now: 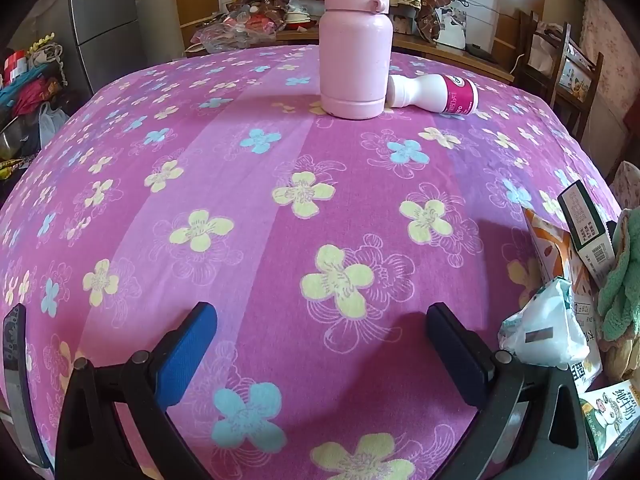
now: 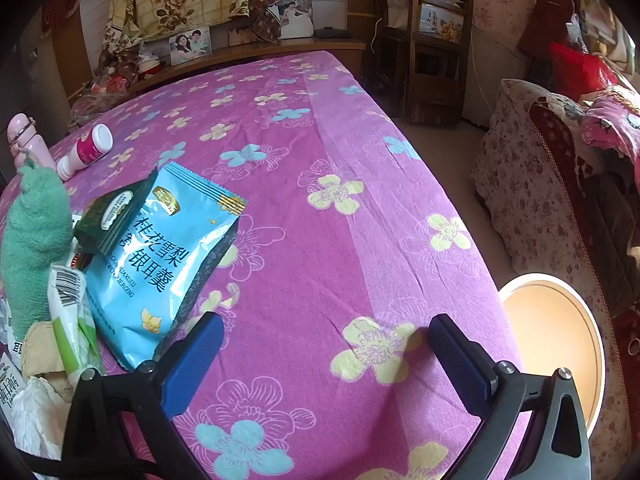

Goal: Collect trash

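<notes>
A heap of wrappers lies on the pink flowered tablecloth [image 1: 280, 168]. In the right wrist view its biggest piece is a blue snack bag [image 2: 160, 264], with a dark green packet [image 2: 108, 216] above it, a white and green wrapper [image 2: 72, 312] below, and a green cloth [image 2: 36, 240] to the left. My right gripper [image 2: 324, 352] is open over bare cloth, its left finger close to the blue bag. My left gripper [image 1: 320, 340] is open above the cloth; the same heap, with a white wrapper [image 1: 548, 328] and a milk carton [image 1: 612, 412], lies at its right.
A pink flask [image 1: 356, 40] stands upright at the far side with a small white and magenta bottle [image 1: 436, 94] lying beside it. A round cream bin [image 2: 560, 344] sits on the floor off the table's right edge, next to a flowered sofa [image 2: 532, 200]. Wooden chairs [image 2: 424, 40] stand beyond.
</notes>
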The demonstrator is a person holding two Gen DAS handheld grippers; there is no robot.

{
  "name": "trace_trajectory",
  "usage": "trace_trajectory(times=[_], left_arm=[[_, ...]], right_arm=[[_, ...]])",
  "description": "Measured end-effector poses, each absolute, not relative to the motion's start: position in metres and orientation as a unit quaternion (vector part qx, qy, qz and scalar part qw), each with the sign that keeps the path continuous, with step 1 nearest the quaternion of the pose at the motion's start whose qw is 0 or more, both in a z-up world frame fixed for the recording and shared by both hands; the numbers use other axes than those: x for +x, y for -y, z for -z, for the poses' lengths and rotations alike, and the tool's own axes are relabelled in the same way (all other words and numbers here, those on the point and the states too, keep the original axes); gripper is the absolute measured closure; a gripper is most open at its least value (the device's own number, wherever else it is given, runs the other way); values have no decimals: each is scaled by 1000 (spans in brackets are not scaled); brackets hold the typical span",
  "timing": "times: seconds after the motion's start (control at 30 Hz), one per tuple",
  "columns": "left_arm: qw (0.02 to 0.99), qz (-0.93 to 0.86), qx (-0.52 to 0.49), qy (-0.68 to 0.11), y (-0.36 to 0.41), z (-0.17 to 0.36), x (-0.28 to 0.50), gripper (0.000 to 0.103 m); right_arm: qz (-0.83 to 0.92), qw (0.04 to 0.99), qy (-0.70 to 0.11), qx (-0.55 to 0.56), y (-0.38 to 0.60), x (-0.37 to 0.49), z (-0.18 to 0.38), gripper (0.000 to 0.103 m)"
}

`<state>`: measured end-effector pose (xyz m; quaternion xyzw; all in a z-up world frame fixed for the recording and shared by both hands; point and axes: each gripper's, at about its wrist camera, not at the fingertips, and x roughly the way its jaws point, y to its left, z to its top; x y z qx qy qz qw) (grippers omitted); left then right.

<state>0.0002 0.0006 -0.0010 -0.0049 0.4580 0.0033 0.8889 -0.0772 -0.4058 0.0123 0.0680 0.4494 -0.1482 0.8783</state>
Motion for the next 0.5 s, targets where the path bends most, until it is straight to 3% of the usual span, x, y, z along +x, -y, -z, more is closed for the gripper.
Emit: trace_trajectory(times=[0.5], left_arm=[[887, -10, -2, -462, 2, -1, -3, 0]], right_arm=[[148, 878, -449, 68, 406, -77, -12, 0]])
